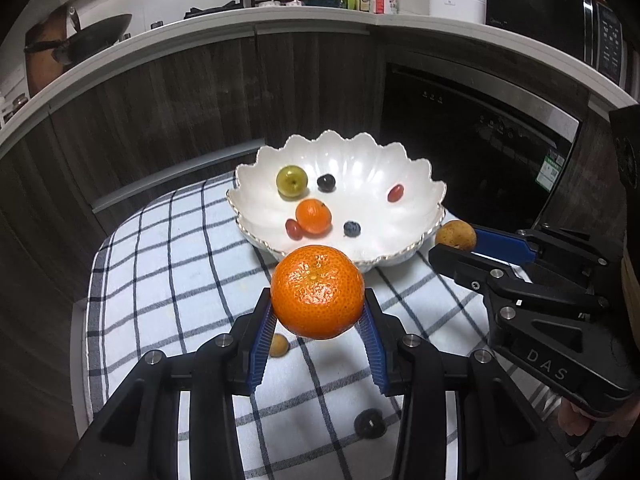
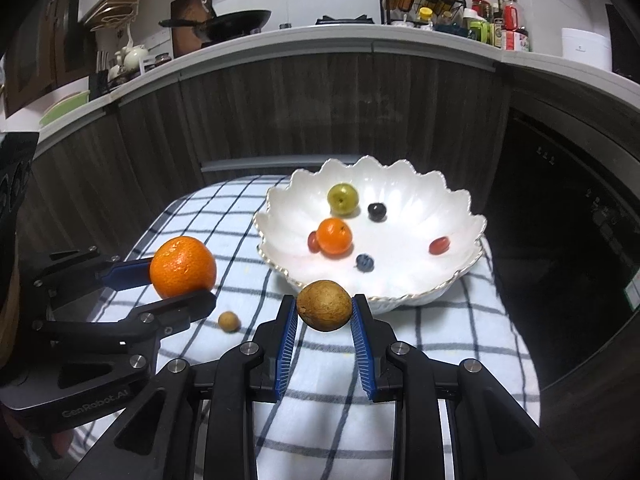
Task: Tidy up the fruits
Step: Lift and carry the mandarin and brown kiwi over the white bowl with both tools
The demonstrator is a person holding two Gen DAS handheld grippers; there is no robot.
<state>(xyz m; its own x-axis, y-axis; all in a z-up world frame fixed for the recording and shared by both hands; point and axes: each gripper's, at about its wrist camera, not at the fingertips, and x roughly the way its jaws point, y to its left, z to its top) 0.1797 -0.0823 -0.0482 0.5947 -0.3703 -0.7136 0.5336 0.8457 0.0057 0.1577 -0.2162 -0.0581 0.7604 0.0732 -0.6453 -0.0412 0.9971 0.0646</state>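
My left gripper (image 1: 318,300) is shut on a large orange (image 1: 316,276), held above the checked cloth (image 1: 160,260) just in front of the white scalloped bowl (image 1: 360,168). My right gripper (image 2: 324,300) is shut on a brown round fruit (image 2: 325,310), close to the bowl's (image 2: 400,200) near rim. Each view shows the other gripper off to the side: the right gripper (image 1: 456,242) with the brown fruit (image 1: 456,232), the left gripper (image 2: 182,284) with the orange (image 2: 183,264). In the bowl lie several fruits: a small orange (image 1: 314,216), a green one (image 1: 292,180), red and dark berries.
A small brown fruit (image 1: 278,345) (image 2: 229,321) and a dark fruit (image 1: 370,423) lie loose on the cloth. Wooden cabinet fronts (image 2: 280,112) and a dark appliance door (image 1: 480,152) stand behind. The counter above carries a wok (image 2: 236,20) and bottles.
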